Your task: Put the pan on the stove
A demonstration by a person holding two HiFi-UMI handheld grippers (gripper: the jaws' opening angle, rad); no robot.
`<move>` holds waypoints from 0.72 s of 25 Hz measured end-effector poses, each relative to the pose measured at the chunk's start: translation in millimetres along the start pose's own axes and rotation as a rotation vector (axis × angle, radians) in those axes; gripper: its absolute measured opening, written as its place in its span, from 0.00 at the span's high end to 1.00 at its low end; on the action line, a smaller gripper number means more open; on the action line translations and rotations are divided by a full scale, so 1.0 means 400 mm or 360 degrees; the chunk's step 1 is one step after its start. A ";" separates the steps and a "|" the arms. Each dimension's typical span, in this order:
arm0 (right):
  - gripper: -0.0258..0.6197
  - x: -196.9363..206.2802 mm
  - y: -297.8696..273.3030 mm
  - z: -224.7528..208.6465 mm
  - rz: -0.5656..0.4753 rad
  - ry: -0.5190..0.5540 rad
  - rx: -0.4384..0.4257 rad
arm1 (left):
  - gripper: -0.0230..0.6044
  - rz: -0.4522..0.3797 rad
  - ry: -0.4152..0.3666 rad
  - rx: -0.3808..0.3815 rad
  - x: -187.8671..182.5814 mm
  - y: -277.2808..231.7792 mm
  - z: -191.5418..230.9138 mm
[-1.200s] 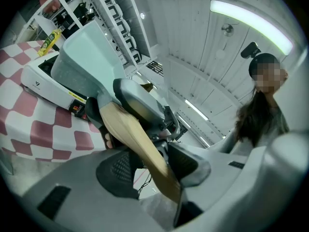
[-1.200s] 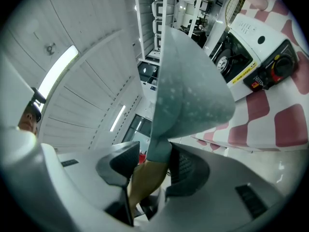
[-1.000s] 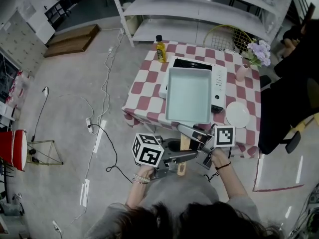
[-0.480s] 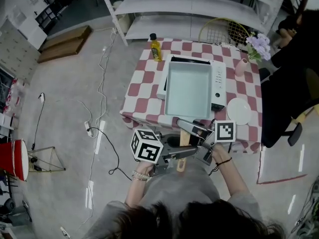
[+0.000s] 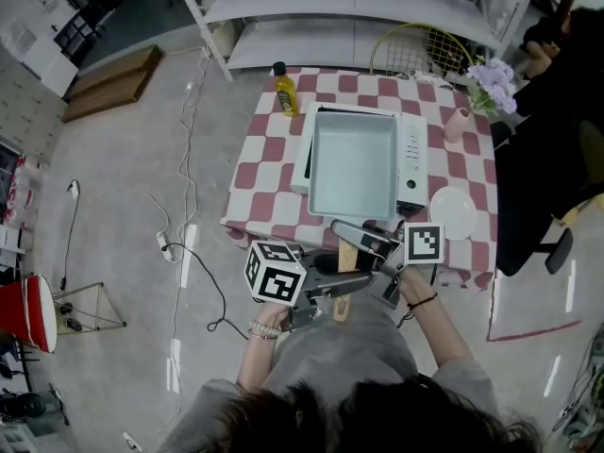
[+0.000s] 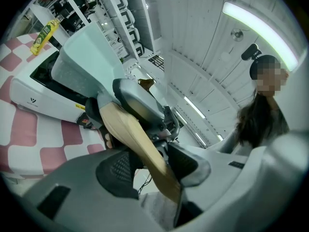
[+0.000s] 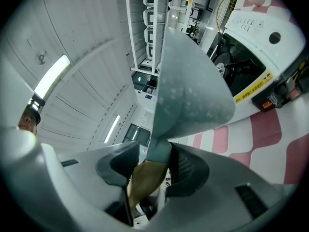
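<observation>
**Pan over the stove – set-down and release left to do**

You have the pan point(image 5: 354, 173) where the task wants it, or very nearly. From the head view, the pale rectangular pan covers the dark cooking surface of the white stove point(image 5: 412, 154) on the checked table point(image 5: 269, 173). Its handle point(image 5: 341, 310) sticks out past the table edge toward you.

Both claws are on that handle. Your left gripper point(image 5: 342, 289) is clamped across the wooden part. In the left gripper view the wood point(image 6: 140, 144) runs straight through between the pads, which stand fairly wide because the handle fills them. Your right gripper point(image 5: 363, 243) grips further up, closer to the pan. In its own view the jaws point(image 7: 152, 166) close on the grey neck where the wood meets the pan body point(image 7: 190, 81).

The carry and the lining-up look finished. I cannot tell from these views whether the base is resting flat on the stove point(image 7: 256, 37) or hanging just above it. In both gripper views the pan looks tilted against the cooker, though the wide lens may account for part of that.

By my reading, this is what is left for you:
- level the pan and let its base settle fully on the dark surface
- check that it sits squarely and does not hang over the control panel side
- open both claws and draw them back off the handle – without nudging the pan.
</observation>
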State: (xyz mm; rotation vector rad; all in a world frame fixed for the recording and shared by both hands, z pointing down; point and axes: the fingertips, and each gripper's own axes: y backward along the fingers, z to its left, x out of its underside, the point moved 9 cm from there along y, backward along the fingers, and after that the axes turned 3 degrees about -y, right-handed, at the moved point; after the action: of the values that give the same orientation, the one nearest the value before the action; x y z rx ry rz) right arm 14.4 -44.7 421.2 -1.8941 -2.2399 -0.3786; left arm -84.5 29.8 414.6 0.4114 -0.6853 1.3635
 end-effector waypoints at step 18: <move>0.67 -0.153 -0.031 -0.102 -0.0017 -0.0105 0.0001 | 0.65 0.0048 0.0106 -0.0011 -0.116 -0.026 0.140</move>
State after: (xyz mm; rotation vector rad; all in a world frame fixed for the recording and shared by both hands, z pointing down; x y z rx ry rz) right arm 11.6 -116.6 440.5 -1.9227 -2.2922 -0.3214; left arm -88.6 -42.8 426.8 0.3502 -0.6434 1.3966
